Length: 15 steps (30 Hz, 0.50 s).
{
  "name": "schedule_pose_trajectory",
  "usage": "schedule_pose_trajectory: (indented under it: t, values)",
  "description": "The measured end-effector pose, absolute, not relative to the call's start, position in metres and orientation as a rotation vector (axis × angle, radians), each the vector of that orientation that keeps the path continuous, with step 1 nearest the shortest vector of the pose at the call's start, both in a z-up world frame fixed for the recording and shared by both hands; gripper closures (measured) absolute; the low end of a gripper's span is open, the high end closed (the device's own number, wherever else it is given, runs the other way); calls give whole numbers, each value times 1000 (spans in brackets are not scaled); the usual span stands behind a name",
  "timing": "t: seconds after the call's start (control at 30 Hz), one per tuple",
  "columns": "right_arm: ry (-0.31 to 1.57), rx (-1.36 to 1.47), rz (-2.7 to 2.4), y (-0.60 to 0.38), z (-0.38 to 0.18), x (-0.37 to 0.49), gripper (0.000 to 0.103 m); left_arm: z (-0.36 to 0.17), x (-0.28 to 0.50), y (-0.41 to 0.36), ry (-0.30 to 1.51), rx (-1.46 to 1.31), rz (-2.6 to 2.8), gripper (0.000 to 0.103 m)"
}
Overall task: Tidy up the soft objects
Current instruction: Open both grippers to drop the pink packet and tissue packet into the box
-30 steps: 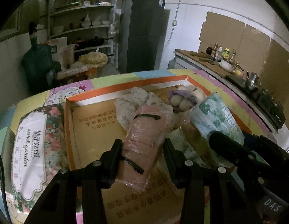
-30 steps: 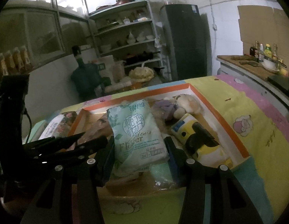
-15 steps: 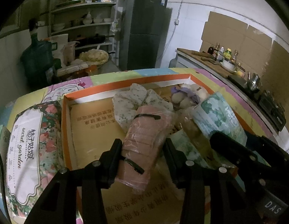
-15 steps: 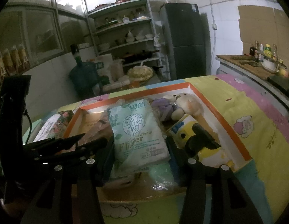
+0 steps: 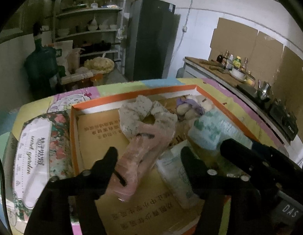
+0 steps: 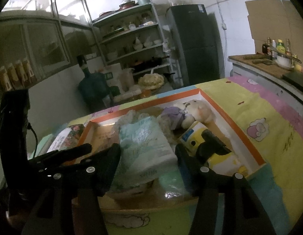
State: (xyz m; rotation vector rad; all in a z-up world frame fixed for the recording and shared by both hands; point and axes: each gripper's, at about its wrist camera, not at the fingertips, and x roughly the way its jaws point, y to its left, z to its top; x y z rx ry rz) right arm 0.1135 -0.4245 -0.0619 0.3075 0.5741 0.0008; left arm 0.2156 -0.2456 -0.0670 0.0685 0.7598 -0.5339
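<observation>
A shallow cardboard box with an orange rim [image 5: 131, 96] holds the soft things. My left gripper [image 5: 149, 156] has its jaws opening wide; the pink wrapped bundle [image 5: 145, 148] lies on the box floor between the fingers, with no pad pressing it. My right gripper [image 6: 147, 150] is also opening. The green-and-white tissue pack [image 6: 145, 143] lies blurred between its fingers, resting on the other items. The right gripper's fingers [image 5: 239, 152] show at the right of the left wrist view.
The box also holds a speckled white cloth ring [image 5: 143, 115], a plush toy with purple [image 6: 182, 113], a yellow-and-black toy [image 6: 210, 148] and a white-green pack [image 5: 176, 176]. A floral tissue pack [image 5: 33, 156] lies left of the box. A colourful tablecloth [image 6: 269, 117] covers the table.
The left jaws have spread apart and let go of the pink bundle, which now lies in the box. The tissue pack between the right fingers has tipped flatter and lower.
</observation>
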Motion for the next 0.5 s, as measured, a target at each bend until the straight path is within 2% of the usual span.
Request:
schedule_pose_trajectory:
  t: [0.07, 0.33, 0.5]
  values:
    - [568, 308, -2, -425, -61, 111, 43, -64, 215, -242, 752, 56, -532, 27]
    - [532, 324, -7, -426, -52, 99, 43, -54, 209, -235, 726, 37, -534, 26]
    - [505, 337, -17, -427, -46, 90, 43, -44, 200, -233, 695, 27, -544, 22]
